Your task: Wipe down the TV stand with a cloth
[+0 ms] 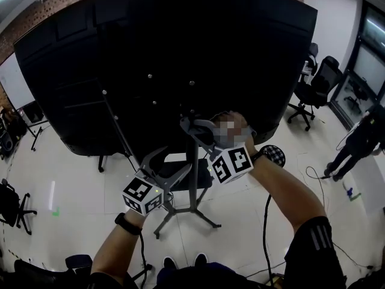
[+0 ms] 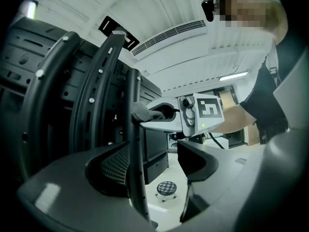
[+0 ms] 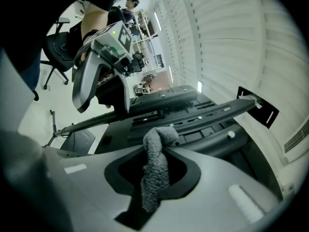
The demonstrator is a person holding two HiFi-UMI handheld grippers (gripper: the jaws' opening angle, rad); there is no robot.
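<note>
The black TV (image 1: 180,53) hangs back-side toward me on a stand with a dark upright pole (image 1: 194,179). My right gripper (image 1: 195,128) is shut on a grey knitted cloth (image 3: 155,173), whose bunched tip rests against the pole (image 3: 193,115) just under the mounting bracket. From the left gripper view, the cloth (image 2: 142,111) shows pressed on the pole's side. Lower down, my left gripper (image 1: 171,164) is open. The pole (image 2: 137,178) passes between its jaws, close to the left pad, with a wide gap to the other jaw.
The stand's legs (image 1: 180,212) spread over the white floor below me. A round stool (image 1: 274,155) stands just right of the stand. Office chairs (image 1: 319,83) are at the right, another chair (image 1: 12,203) is at the left. A person (image 1: 361,137) stands at far right.
</note>
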